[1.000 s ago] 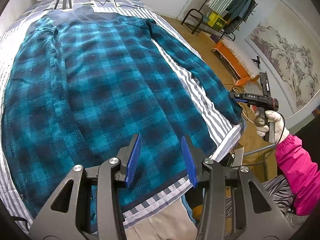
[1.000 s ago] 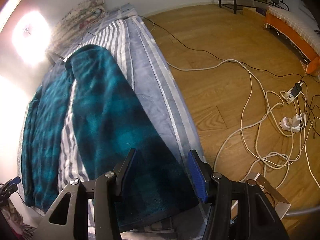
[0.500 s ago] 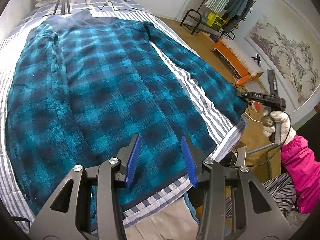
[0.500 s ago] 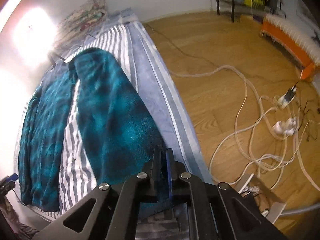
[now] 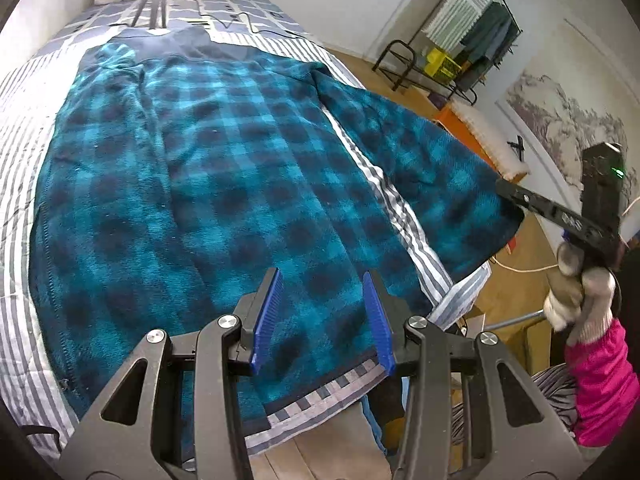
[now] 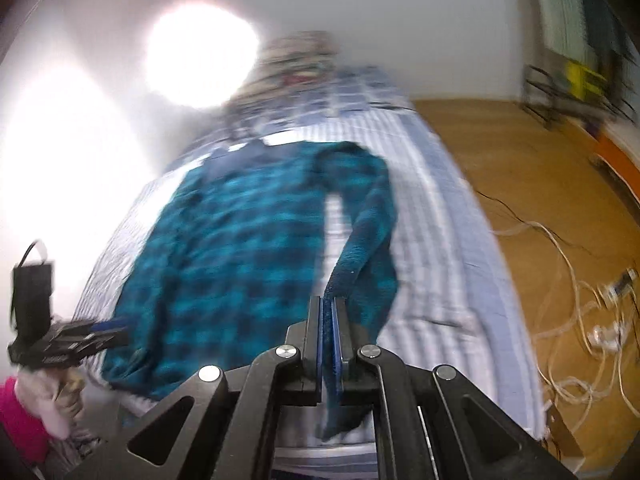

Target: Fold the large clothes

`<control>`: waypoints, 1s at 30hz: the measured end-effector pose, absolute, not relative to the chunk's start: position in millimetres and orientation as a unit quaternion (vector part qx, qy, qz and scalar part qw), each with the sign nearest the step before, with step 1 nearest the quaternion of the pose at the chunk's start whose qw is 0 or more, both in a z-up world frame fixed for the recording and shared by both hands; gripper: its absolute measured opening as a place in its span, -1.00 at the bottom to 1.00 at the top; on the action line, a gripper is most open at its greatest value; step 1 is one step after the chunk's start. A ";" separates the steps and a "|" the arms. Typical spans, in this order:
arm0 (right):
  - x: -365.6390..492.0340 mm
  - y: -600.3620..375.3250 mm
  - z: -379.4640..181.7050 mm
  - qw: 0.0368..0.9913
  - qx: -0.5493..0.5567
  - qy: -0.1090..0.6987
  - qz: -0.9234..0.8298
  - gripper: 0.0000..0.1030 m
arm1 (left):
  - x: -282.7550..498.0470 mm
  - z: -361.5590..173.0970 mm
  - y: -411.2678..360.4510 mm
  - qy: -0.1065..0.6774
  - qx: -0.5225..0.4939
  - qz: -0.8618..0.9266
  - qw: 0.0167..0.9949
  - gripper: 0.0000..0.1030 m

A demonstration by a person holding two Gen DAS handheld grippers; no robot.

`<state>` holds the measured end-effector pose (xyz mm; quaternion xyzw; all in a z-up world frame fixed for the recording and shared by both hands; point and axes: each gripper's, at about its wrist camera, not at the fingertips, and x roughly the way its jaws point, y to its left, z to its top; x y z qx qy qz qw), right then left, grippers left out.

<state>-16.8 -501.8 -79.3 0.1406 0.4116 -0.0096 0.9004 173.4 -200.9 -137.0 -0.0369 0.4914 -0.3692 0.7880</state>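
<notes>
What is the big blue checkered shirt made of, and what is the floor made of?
The checkered shirt looks like soft fleece: its surface is fuzzy and matte, with tiny bits of lint on it, though the exact fibre can't be told. The floor looks like wood or wood-look planks: honey brown, smooth, with plank seams showing. The right gripper pinches the shirt's sleeve, which bends limply, like thick cloth.
</notes>
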 end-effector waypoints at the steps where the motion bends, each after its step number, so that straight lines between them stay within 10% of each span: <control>1: -13.5 -484.1 -76.6 0.902 0.131 0.411 0.011 -0.98 | 174.5 -137.0 -198.6 0.492 -0.044 -0.368 0.787 -0.18; 19: 11.3 -305.5 -181.5 0.821 -0.037 0.532 0.205 -0.96 | 201.3 -164.3 -165.3 0.540 -0.153 -0.319 0.764 -0.18; 24: -7.2 -322.2 -165.0 0.822 0.017 0.512 0.250 -0.31 | 200.7 -180.1 -177.2 0.559 -0.154 -0.325 0.747 -0.18; 30: -19.3 -362.4 -140.7 0.843 0.075 0.483 0.225 -0.29 | 197.9 -196.6 -191.5 0.580 -0.174 -0.333 0.723 -0.18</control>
